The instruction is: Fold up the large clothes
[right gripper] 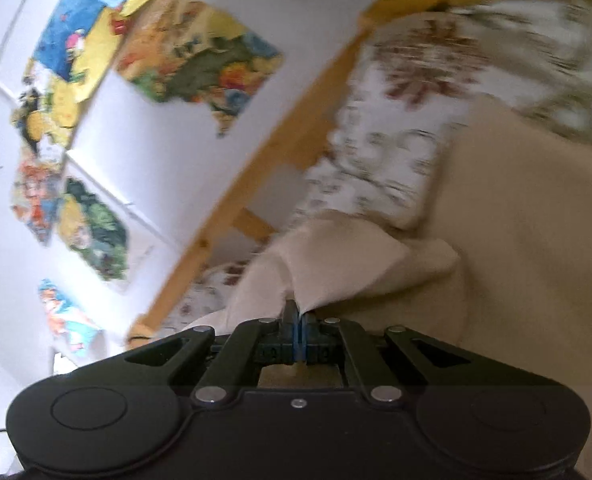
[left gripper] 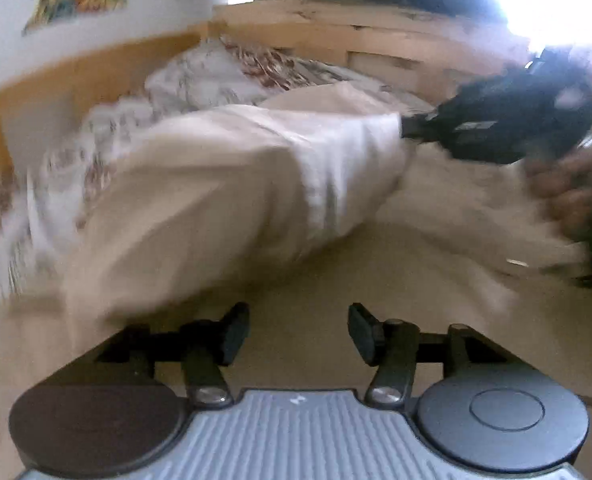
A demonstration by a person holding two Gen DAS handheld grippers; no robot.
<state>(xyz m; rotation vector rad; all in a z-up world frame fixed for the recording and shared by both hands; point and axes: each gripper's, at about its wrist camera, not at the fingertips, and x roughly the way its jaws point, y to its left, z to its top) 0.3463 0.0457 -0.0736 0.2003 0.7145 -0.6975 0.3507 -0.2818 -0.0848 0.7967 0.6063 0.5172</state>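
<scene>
Left wrist view shows the left gripper (left gripper: pixel 299 330) spread with nothing between its fingers, just short of the cream garment (left gripper: pixel 224 196). Beyond, the right gripper (right gripper: pixel 298 314), pressed together, pinches what looks like a garment corner, lifted over the floral bedding (right gripper: pixel 391 160).
</scene>
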